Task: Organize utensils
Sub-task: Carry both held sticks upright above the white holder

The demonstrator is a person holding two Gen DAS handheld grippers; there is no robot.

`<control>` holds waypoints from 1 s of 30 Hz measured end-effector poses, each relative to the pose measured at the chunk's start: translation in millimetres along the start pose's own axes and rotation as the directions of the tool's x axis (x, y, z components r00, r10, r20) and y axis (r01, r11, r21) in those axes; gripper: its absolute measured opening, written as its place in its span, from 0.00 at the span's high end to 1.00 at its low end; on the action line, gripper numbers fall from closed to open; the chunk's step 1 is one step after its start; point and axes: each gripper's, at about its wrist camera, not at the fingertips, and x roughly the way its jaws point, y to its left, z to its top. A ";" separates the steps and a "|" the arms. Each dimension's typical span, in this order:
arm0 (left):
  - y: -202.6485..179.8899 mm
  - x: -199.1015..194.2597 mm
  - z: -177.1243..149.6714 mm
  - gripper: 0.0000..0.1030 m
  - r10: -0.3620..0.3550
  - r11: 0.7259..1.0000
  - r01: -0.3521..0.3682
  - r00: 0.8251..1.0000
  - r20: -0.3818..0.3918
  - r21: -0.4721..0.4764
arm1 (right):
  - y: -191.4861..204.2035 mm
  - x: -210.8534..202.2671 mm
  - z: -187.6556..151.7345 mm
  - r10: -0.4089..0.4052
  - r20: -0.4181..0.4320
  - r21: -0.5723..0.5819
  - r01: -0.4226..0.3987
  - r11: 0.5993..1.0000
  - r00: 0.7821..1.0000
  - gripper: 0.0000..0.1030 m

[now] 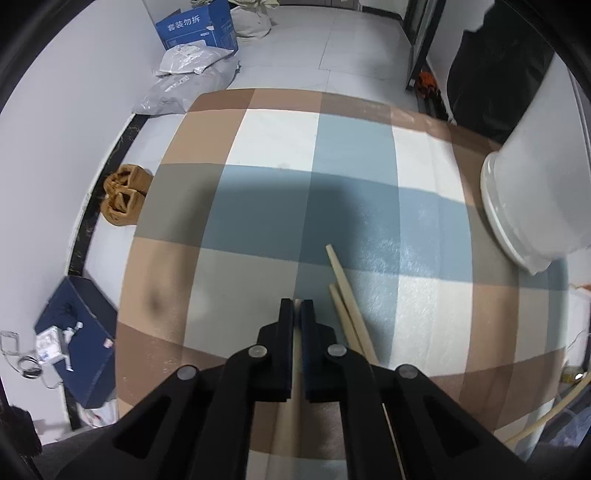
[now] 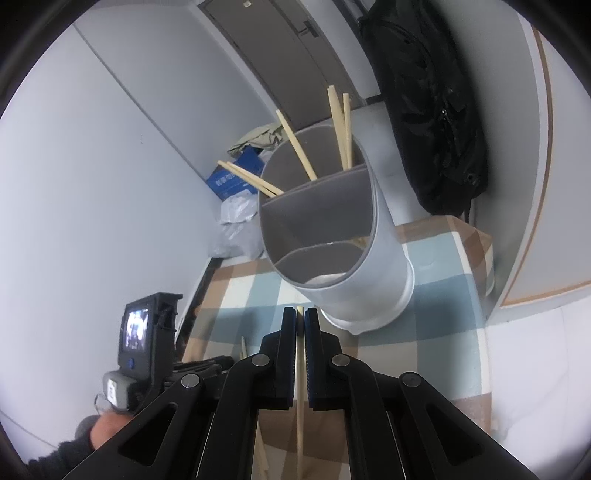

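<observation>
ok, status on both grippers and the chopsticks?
Left gripper shut on a chopstick. Right gripper shut on another, near holder. Two loose chopsticks on table.

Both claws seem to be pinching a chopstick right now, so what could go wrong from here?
1. The right claw pinches its pale wooden chopstick on a thin edge; it might swivel and miss the tall grey divided holder.
2. The holder looks tilted; a knock may tip it.
3. The left claw, lifting its stick, could nudge the two loose chopsticks alongside.

Blue cardboard box (image 1: 197, 26) by wall, grey plastic mail bags (image 1: 188, 79) just in front. Brown slippers (image 1: 123, 197) on floor beside checked tablecloth (image 1: 258, 221). Black bag (image 2: 428, 107) hangs nr grey door (image 2: 273, 55).
</observation>
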 end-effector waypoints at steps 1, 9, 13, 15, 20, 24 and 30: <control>1.9 -0.5 0.2 1.00 -0.013 1.000 0.013 1.000 0.007 -0.009 | 1.2 -1.0 -0.5 -0.001 0.004 -0.004 0.001 1.000 1.000 0.96; 8.7 -48.5 -7.5 1.00 -0.157 0.987 0.159 0.966 0.205 0.009 | 11.7 -4.8 -5.7 -0.010 0.023 -0.046 0.011 0.999 1.000 0.96; 12.0 -94.7 -26.7 1.00 -0.244 0.969 0.237 0.892 0.380 0.068 | 17.2 -9.1 -9.2 -0.013 0.045 -0.071 0.016 0.997 0.999 0.96; 10.7 -112.4 -38.2 1.00 -0.264 0.964 0.243 0.848 0.459 0.106 | 20.5 -10.2 -11.9 -0.018 0.047 -0.080 0.022 0.997 0.999 0.96; -1.0 -126.5 -53.1 1.00 -0.303 0.953 0.240 0.801 0.517 0.188 | 34.7 -15.6 -18.3 -0.032 0.075 -0.135 0.042 0.990 0.997 0.96; 0.2 -134.8 -51.2 1.00 -0.337 0.940 0.249 0.781 0.526 0.233 | 49.9 -23.9 -25.1 -0.033 0.114 -0.194 0.055 0.979 0.993 0.97; -0.8 -147.9 -51.9 1.00 -0.366 0.927 0.256 0.777 0.512 0.274 | 62.8 -29.6 -35.9 -0.036 0.150 -0.229 0.070 0.971 0.988 0.97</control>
